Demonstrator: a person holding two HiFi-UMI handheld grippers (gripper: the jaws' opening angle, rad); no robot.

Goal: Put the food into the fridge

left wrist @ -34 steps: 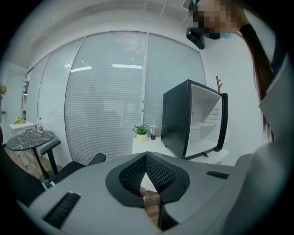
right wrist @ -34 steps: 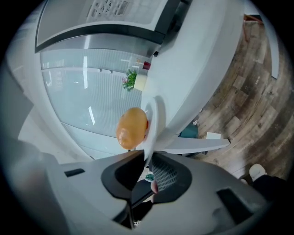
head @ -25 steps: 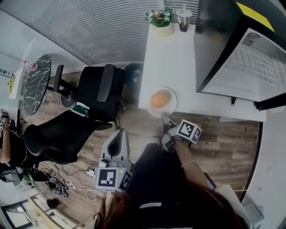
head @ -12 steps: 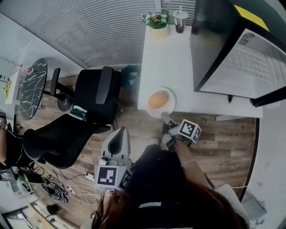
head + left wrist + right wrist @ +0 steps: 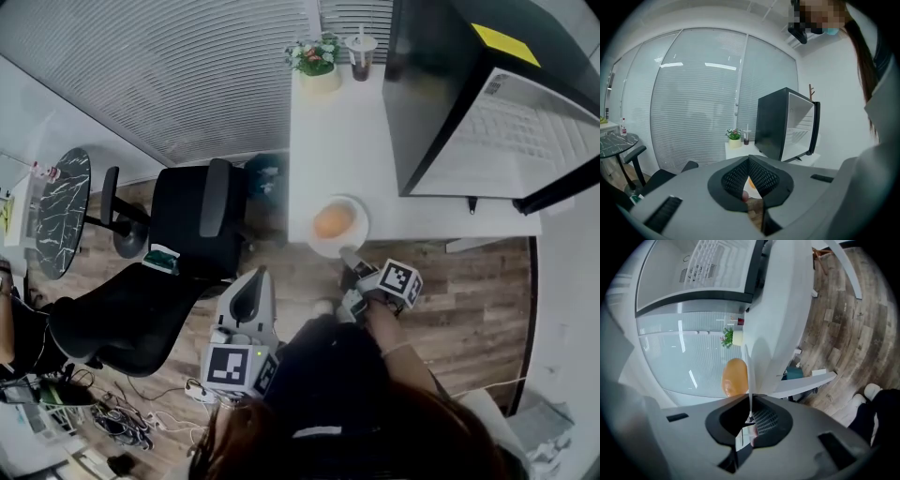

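An orange bun (image 5: pixel 333 221) lies on a white plate (image 5: pixel 354 228) at the near edge of the white table (image 5: pixel 337 131). My right gripper (image 5: pixel 349 255) is shut on the plate's near rim. In the right gripper view the thin rim (image 5: pixel 747 364) runs edge-on into the gripper (image 5: pixel 750 411), with the bun (image 5: pixel 735 377) just behind. The black fridge (image 5: pixel 436 84) stands on the table's right with its door (image 5: pixel 511 141) swung open. My left gripper (image 5: pixel 255 277) hangs low to the left over the floor, shut and holding nothing (image 5: pixel 749 161).
A potted plant (image 5: pixel 314 58) and a cup with a straw (image 5: pixel 361 52) stand at the table's far end. Two black office chairs (image 5: pixel 202 220) (image 5: pixel 122 314) sit left of the table. Cables (image 5: pixel 112 422) lie on the wooden floor.
My right gripper has stayed at the plate's near rim and tightened on it. The head view has shifted, so the table and fridge sit a little more to the left. The left gripper has hardly moved.
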